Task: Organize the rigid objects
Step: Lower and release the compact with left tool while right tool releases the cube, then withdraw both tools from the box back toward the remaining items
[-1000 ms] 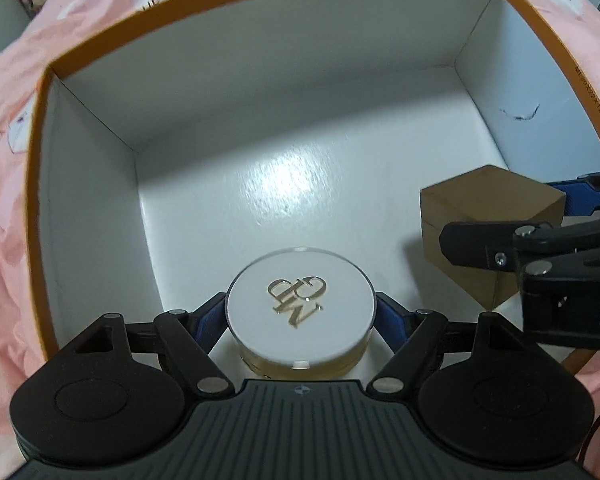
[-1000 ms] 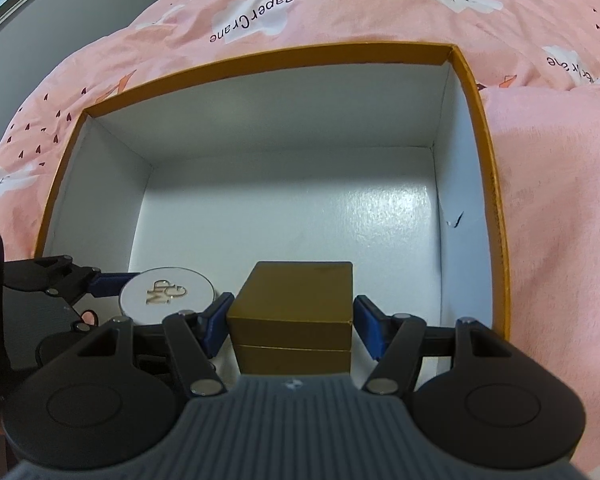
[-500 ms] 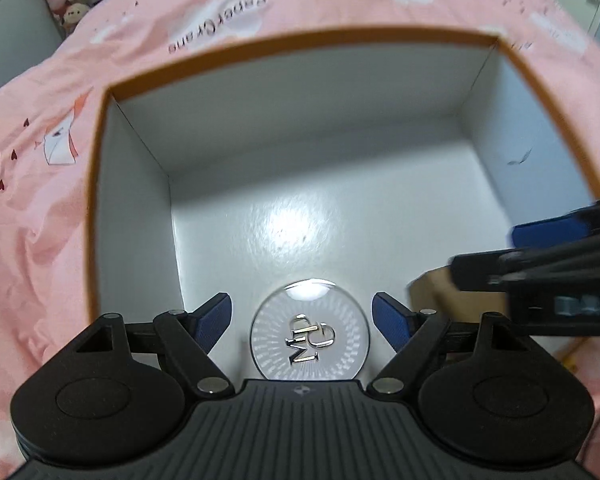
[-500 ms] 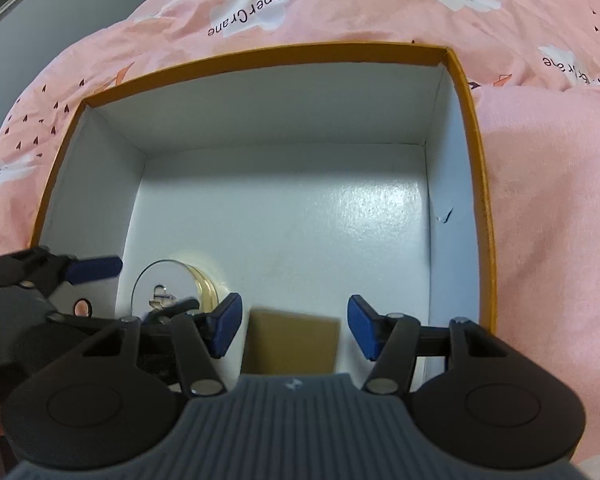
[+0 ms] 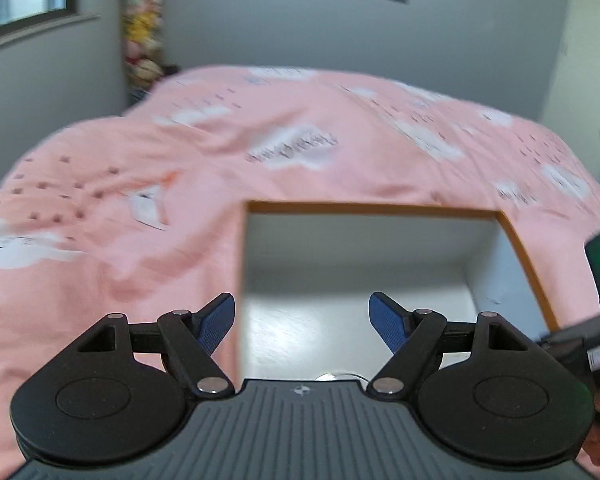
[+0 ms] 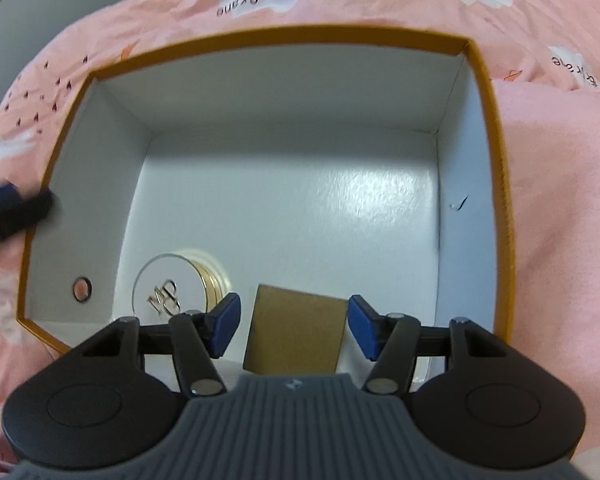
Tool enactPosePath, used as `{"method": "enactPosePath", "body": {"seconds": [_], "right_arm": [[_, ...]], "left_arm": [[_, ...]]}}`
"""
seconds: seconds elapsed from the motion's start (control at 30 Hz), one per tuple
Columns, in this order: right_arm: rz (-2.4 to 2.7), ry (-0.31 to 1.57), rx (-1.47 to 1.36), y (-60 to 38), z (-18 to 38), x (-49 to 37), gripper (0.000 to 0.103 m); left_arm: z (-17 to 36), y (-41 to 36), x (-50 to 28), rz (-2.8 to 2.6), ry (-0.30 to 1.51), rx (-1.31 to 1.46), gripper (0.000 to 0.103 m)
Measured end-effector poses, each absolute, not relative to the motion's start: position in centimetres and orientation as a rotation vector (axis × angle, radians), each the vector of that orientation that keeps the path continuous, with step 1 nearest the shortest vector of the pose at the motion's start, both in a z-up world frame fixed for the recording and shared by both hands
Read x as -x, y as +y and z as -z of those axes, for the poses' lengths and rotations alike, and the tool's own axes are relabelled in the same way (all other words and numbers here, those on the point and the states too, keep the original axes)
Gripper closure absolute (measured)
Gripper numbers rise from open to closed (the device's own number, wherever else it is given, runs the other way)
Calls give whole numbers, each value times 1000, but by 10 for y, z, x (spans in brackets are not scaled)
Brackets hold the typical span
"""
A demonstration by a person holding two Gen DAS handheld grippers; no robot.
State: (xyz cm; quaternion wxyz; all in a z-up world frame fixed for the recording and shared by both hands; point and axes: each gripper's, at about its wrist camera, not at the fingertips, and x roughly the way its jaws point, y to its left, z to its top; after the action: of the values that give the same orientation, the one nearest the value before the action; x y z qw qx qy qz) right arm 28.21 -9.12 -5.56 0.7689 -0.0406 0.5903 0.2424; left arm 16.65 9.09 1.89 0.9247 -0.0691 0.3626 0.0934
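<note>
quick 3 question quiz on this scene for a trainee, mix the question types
1. True or false: the right gripper is shut on the brown box.
2. Multiple choice: the round white jar lies where? A) on the pink bedspread B) inside the orange-rimmed box C) between the left gripper's fingers
3. Fill in: the left gripper is ____.

Key:
1. False; it is open, the brown box lying apart from the fingers.
2. B, on the floor of the orange-rimmed box, left of the brown box.
3. Open, holding nothing.
</note>
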Motion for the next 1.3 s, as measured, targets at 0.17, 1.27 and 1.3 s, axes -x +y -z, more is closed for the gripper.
{"method": "enactPosePath", "body": {"seconds": [0.17, 1.27, 1.3], "right_arm": [[-508, 1317, 123, -86, 66, -286, 43], [-612, 1413, -9, -31, 74, -274, 54], [-611, 1407, -14, -33, 72, -273, 54]], "left_arm": [[-4, 119, -172, -145, 856, 292, 25], [17, 129, -156, -148, 873, 353, 49], [16, 128, -155, -153, 869, 345, 49]]}}
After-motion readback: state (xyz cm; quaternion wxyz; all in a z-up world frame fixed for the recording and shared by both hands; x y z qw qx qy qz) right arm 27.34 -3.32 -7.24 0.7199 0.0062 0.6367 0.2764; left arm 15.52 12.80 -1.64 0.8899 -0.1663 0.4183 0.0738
